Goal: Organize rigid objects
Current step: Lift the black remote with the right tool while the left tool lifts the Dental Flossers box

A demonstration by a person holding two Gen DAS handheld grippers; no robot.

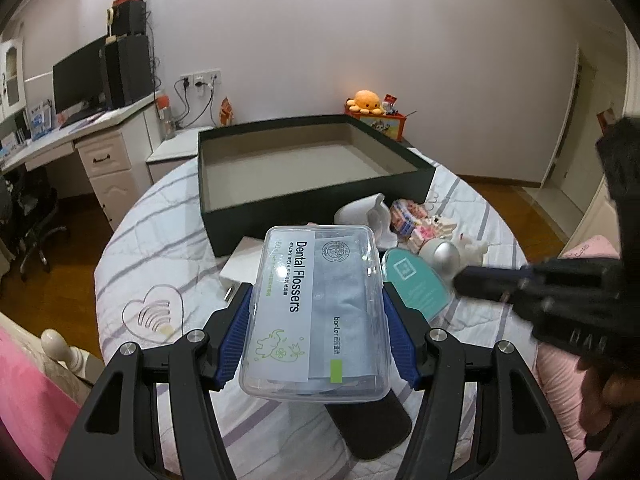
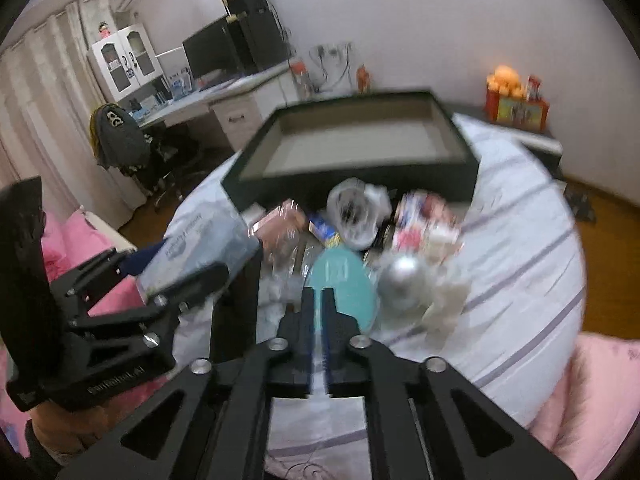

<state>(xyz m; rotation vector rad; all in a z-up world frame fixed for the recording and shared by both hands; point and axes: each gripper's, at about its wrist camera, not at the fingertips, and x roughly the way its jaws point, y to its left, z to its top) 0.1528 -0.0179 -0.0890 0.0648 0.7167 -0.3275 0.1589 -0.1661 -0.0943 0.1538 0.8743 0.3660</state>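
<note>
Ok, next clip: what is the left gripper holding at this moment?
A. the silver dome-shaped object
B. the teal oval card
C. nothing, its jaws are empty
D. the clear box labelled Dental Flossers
D. In the left wrist view the blue pads of the left gripper press on both long sides of the clear Dental Flossers box, lifted above the bedspread.

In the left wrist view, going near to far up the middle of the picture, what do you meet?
Left hand-held gripper → clear plastic Dental Flossers box held in it → flat white box → large dark green open box → orange plush octopus by the wall.
</note>
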